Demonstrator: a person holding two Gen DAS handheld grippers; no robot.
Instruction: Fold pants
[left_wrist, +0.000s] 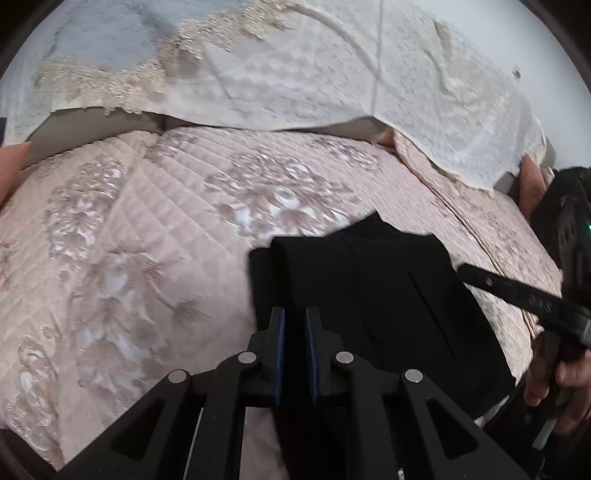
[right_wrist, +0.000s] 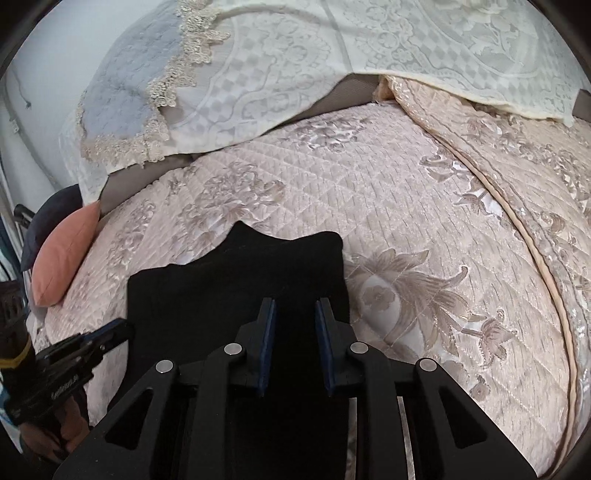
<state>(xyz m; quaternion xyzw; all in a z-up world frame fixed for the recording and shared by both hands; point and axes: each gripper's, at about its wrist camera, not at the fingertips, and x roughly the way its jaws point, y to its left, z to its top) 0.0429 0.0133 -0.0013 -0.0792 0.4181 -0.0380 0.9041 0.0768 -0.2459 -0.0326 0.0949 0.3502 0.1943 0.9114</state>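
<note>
Black pants (left_wrist: 369, 295) lie folded into a compact stack on the pink quilted bedspread (left_wrist: 147, 240). In the left wrist view my left gripper (left_wrist: 294, 317) sits at the stack's left near edge, its jaws a narrow gap apart with black cloth between them. In the right wrist view the pants (right_wrist: 236, 280) lie under my right gripper (right_wrist: 294, 306), whose jaws stand apart over the cloth's right part. The right gripper also shows in the left wrist view (left_wrist: 517, 295), at the stack's right edge. The left gripper shows in the right wrist view (right_wrist: 110, 332), at the stack's left edge.
White lace covers (right_wrist: 332, 55) and a grey-blue lace-edged pillow (right_wrist: 122, 85) lie at the head of the bed. A salmon cushion (right_wrist: 62, 266) rests at the left edge. A piped seam (right_wrist: 535, 258) runs down the bedspread's right side.
</note>
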